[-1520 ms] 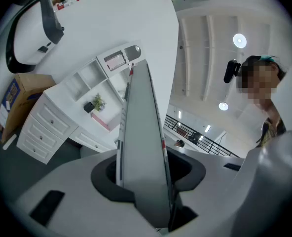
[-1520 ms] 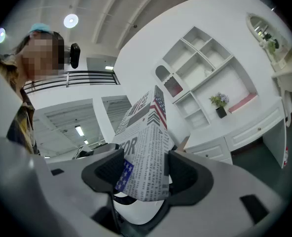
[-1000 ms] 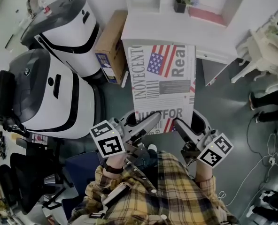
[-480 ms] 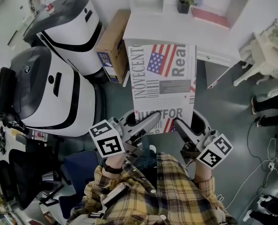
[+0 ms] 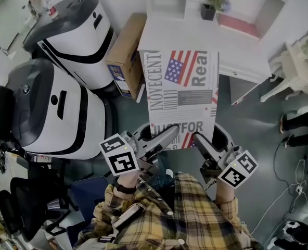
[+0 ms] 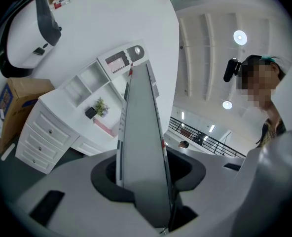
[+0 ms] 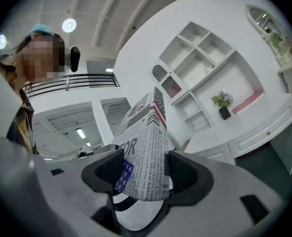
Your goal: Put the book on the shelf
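A large book (image 5: 182, 95) with a newspaper-print cover and an American flag is held out flat in front of the person, its far end pointing at the white shelf unit (image 5: 195, 7). My left gripper (image 5: 162, 138) is shut on the book's near left corner, and my right gripper (image 5: 202, 141) is shut on its near right corner. In the left gripper view the book (image 6: 141, 132) appears edge-on, clamped between the jaws of the left gripper (image 6: 142, 179), with the shelf unit (image 6: 87, 80) beyond. In the right gripper view the book (image 7: 143, 152) sits between the pads of the right gripper (image 7: 145, 174), with the shelf unit (image 7: 205, 68) ahead.
A potted plant (image 5: 211, 1) and a pink flat item (image 5: 238, 25) sit in the shelf unit. A cardboard box (image 5: 125, 53) leans left of it, next to two big white-and-grey machines (image 5: 65, 103). A white chair (image 5: 299, 51) stands at the right, with cables on the floor.
Only the head view has drifted slightly. The book and both grippers keep their place and their grip.
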`<state>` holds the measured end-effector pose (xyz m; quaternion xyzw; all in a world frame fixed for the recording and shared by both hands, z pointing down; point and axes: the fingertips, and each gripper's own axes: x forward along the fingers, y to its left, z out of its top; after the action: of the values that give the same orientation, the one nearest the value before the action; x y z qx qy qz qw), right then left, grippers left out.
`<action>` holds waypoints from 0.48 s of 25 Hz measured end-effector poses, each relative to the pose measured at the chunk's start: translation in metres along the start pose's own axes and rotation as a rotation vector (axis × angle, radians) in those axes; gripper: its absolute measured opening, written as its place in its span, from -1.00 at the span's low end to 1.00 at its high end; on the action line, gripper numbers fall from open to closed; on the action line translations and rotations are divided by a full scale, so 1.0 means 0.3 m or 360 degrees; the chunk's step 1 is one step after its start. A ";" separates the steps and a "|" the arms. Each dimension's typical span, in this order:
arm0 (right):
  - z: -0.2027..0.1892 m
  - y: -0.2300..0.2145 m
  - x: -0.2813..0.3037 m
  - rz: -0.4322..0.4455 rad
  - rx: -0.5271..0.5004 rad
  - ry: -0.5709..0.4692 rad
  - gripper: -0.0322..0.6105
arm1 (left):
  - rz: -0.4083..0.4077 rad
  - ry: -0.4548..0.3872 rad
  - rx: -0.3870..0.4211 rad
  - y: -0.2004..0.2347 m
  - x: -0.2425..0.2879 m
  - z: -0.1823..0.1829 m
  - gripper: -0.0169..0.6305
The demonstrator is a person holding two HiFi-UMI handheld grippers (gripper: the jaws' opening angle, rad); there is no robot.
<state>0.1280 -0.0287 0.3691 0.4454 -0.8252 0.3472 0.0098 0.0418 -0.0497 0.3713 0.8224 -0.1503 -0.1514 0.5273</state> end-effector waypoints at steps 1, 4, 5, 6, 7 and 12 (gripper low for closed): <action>-0.003 0.001 -0.001 -0.0004 0.0000 -0.0003 -0.05 | -0.0002 0.0004 -0.0001 0.000 -0.002 -0.002 -0.39; -0.008 -0.001 -0.002 -0.0016 0.0005 -0.0011 -0.05 | -0.0005 0.0020 -0.0001 0.005 -0.001 -0.005 -0.39; -0.008 -0.002 -0.002 -0.0016 0.0006 -0.0011 -0.05 | -0.0006 0.0023 -0.0001 0.006 0.000 -0.004 -0.39; -0.008 -0.002 -0.001 -0.0016 0.0007 -0.0011 -0.05 | -0.0007 0.0024 0.0000 0.005 0.000 -0.003 -0.39; -0.009 -0.001 -0.001 -0.0017 0.0006 -0.0012 -0.05 | -0.0009 0.0026 0.0001 0.005 -0.001 -0.003 -0.39; -0.011 -0.002 0.001 -0.0031 0.0006 -0.0027 -0.05 | -0.0016 0.0036 0.0004 0.011 -0.001 -0.003 -0.39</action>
<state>0.1273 -0.0273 0.3722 0.4564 -0.8202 0.3448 0.0054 0.0418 -0.0502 0.3746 0.8256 -0.1402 -0.1445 0.5271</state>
